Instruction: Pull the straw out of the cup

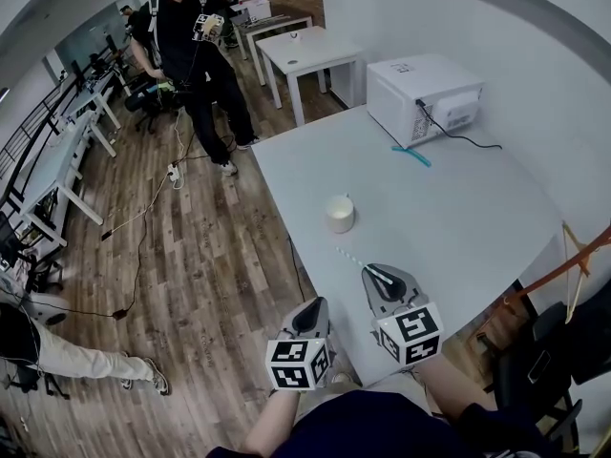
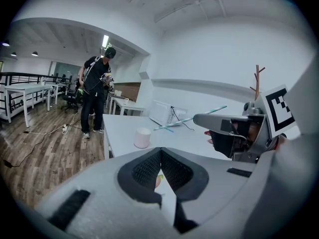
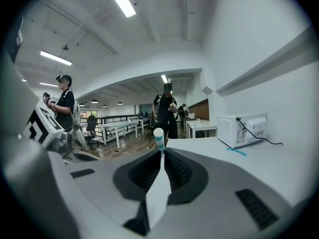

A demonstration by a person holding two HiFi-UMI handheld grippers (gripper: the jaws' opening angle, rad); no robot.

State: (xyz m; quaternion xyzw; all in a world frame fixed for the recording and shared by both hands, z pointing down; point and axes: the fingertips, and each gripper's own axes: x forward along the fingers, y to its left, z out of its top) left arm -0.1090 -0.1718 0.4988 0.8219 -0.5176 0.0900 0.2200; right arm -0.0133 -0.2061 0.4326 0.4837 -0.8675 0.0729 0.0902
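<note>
A white cup (image 1: 339, 214) stands upright on the white table (image 1: 458, 227), with no straw in it; the left gripper view shows the cup (image 2: 142, 138) ahead. My right gripper (image 1: 374, 272) hangs over the table's near part, short of the cup, shut on a white straw with teal stripes (image 1: 351, 258). The straw is clear of the cup and sticks out of the jaws toward it. In the right gripper view the straw (image 3: 159, 137) pokes up between the shut jaws (image 3: 162, 153). My left gripper (image 1: 313, 305) is by the table's near edge, jaws together and holding nothing (image 2: 160, 151).
A white microwave (image 1: 425, 98) sits at the table's far corner, its cable trailing, with a blue straw (image 1: 410, 155) lying in front of it. A person (image 1: 196, 55) stands on the wooden floor beyond the table. Other white desks stand further off, and a dark chair (image 1: 535, 361) is at right.
</note>
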